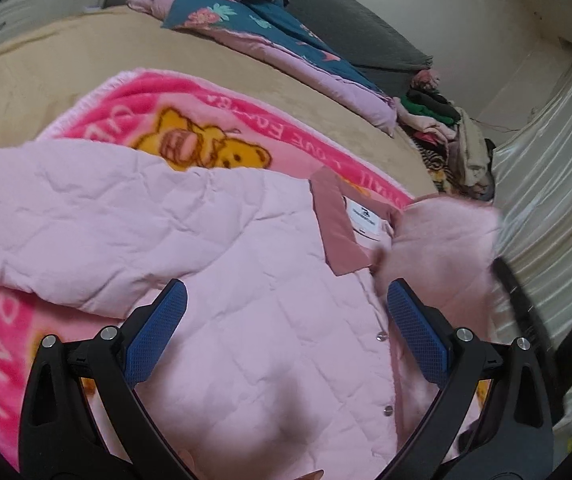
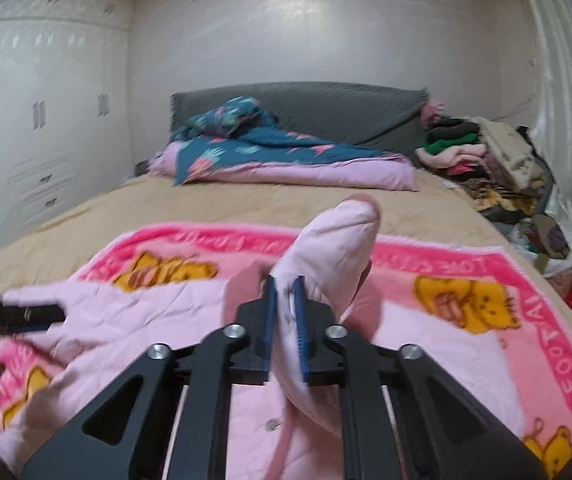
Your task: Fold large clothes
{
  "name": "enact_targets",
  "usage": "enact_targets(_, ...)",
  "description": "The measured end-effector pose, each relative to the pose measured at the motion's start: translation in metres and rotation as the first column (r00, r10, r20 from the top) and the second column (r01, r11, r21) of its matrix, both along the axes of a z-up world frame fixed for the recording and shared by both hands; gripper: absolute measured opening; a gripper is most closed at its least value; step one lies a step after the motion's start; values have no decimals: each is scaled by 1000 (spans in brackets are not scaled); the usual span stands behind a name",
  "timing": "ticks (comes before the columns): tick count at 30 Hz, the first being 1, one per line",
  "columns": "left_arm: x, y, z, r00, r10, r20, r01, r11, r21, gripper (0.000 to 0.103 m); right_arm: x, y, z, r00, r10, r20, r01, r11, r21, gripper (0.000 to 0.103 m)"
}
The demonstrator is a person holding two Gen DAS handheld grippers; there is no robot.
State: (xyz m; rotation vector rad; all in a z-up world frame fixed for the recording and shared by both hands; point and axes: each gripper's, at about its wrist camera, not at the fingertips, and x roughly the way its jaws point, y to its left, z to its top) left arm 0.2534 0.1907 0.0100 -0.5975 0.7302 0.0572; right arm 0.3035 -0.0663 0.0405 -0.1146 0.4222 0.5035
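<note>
On the tan bed point(image 2: 166, 208) | bright pink bear-print fleece blanket point(image 2: 426, 320) beneath pale pink quilted jacket point(image 1: 246, 320) | right gripper point(image 2: 285, 312) clamped on sleeve point(image 2: 338, 240); left gripper point(image 1: 286, 316) wide apart, empty above jacket | lay sleeve flat across chest, avoid bunching.

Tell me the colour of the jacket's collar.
Dusty rose, darker than the pale pink jacket; collar clearest in the left wrist view.

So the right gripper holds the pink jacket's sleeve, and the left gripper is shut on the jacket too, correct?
Not quite. The right gripper does clamp the pink jacket sleeve, but the left gripper is open above the jacket, holding nothing, as the left wrist view shows.
</note>
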Motion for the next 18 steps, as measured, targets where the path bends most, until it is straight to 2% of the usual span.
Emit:
enact_targets(4,3,3,-10,1000,-28,5,28,996,-85,94,-15,24,-21,993,110,-46,-112,993,-39,0)
enact_targets(6,6,6,-18,999,-53,11,54,984,-172,94,-21,30,-30,985,157,-69,-161,986,-45,0)
enact_targets(10,9,3,-26,997,-72,17,74,971,-229,94,-34,33,-41,967,216,-139,-220,975,-14,1)
enact_targets(12,12,0,-34,995,-98,21,100,953,-287,94,-38,28,-42,960,225,-166,-228,974,-2,2)
enact_targets(15,18,-8,-51,991,-137,5,130,926,-354,94,-43,13,-45,951,222,-214,-222,975,21,21)
enact_targets(18,24,-23,-69,985,-162,-66,130,931,-340,94,-47,-8,-46,954,196,-229,-194,980,34,29)
